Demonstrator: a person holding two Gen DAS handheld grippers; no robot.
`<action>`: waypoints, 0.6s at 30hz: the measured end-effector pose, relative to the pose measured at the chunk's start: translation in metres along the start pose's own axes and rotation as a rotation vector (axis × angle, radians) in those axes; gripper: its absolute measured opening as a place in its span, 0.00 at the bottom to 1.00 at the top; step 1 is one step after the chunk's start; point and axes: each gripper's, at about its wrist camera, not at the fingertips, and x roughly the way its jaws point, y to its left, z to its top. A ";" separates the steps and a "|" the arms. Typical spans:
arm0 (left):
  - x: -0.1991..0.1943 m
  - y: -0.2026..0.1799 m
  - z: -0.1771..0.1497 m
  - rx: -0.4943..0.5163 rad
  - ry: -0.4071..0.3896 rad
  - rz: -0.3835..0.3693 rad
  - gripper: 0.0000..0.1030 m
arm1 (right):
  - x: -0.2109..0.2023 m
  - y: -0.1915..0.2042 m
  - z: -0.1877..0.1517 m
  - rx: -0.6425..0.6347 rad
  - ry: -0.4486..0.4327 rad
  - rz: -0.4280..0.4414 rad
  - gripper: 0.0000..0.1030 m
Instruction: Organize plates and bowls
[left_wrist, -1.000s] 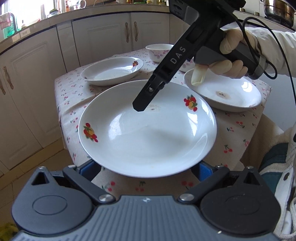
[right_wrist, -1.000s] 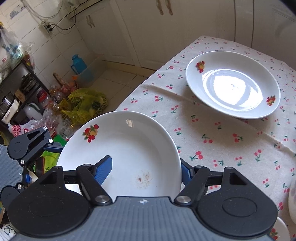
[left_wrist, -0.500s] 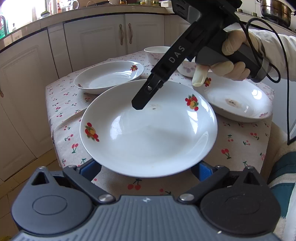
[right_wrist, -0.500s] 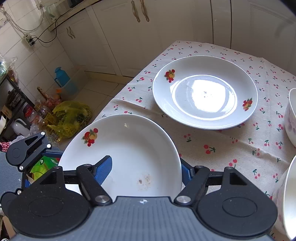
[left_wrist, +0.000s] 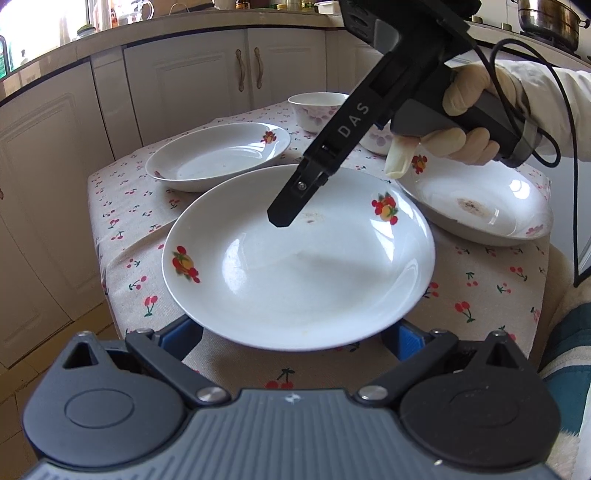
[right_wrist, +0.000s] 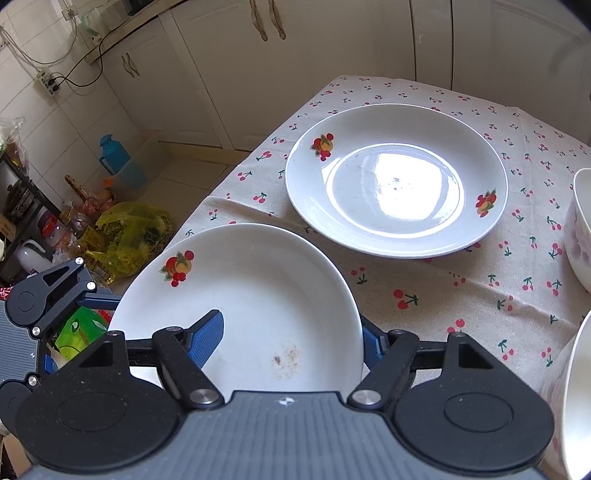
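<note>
A white plate with fruit motifs (left_wrist: 295, 266) is held above the near edge of the table by both grippers; it also shows in the right wrist view (right_wrist: 251, 302). My left gripper (left_wrist: 291, 336) grips its near rim, fingers mostly hidden under it. My right gripper (right_wrist: 291, 339) is shut on the opposite rim, one blue pad (right_wrist: 208, 338) lying inside the plate; its finger (left_wrist: 295, 199) reaches over the plate in the left wrist view. A second plate (left_wrist: 218, 155) (right_wrist: 395, 181) lies on the table beyond. A third, stained plate (left_wrist: 476, 206) lies to the right.
The table carries a cherry-print cloth (left_wrist: 480, 288). Two white bowls with pink flowers (left_wrist: 317, 110) stand at the far side; one shows at the right edge (right_wrist: 580, 229). Cabinets (left_wrist: 207, 81) stand behind. Bags and bottles (right_wrist: 125, 236) clutter the floor beside the table.
The held plate has moved with both grippers further over the table, toward the plate lying beyond it. Both grips are unchanged.
</note>
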 end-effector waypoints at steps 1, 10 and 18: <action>0.001 0.001 0.000 -0.002 0.000 0.000 0.99 | 0.001 0.000 0.001 -0.004 0.000 0.002 0.80; -0.007 0.000 -0.001 -0.017 -0.001 0.030 0.99 | -0.014 0.014 0.000 -0.073 -0.023 -0.017 0.97; -0.032 -0.014 0.000 -0.076 -0.020 0.090 0.99 | -0.056 0.027 -0.022 -0.119 -0.124 -0.074 0.99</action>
